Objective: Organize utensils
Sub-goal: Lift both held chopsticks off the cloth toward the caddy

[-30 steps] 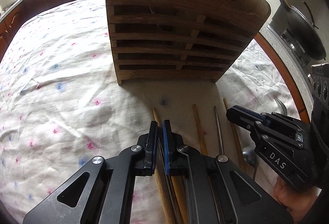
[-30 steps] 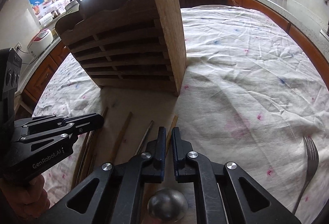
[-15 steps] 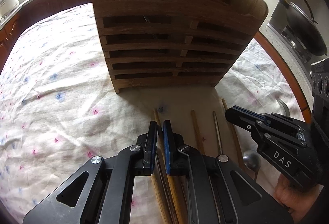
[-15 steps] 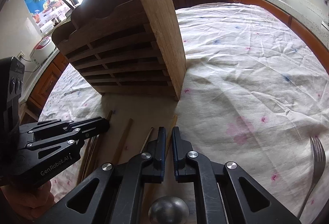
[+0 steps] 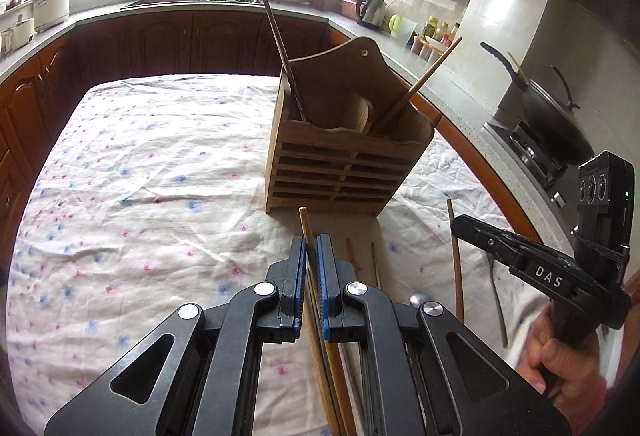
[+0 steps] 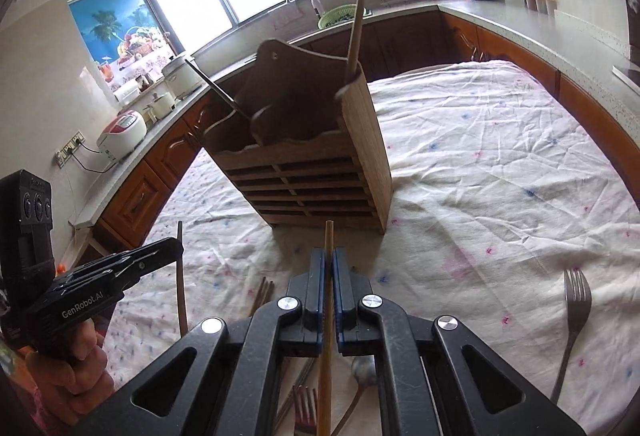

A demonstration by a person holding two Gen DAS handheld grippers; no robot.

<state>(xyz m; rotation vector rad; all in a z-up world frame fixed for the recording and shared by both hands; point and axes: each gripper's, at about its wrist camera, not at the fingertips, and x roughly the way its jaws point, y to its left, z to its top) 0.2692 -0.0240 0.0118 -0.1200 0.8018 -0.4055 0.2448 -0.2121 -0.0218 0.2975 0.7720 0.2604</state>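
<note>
Both grippers have risen from the cloth (image 5: pixel 140 164), each pinching one chopstick: left gripper (image 5: pixel 311 248) on its chopstick (image 5: pixel 306 232), right gripper (image 6: pixel 328 264) likewise (image 6: pixel 329 236). The holder (image 5: pixel 344 164) waits at 12 o'clock, so drop-off looks next.

Both the left gripper (image 5: pixel 311 250) and right gripper (image 6: pixel 329 264) are raised, fingers clamped tight, side by side.

Wooden holder (image 5: pixel 344 164) stands on tablecloth (image 5: pixel 140 196), chopsticks (image 5: pixel 362 264) before it.
</note>
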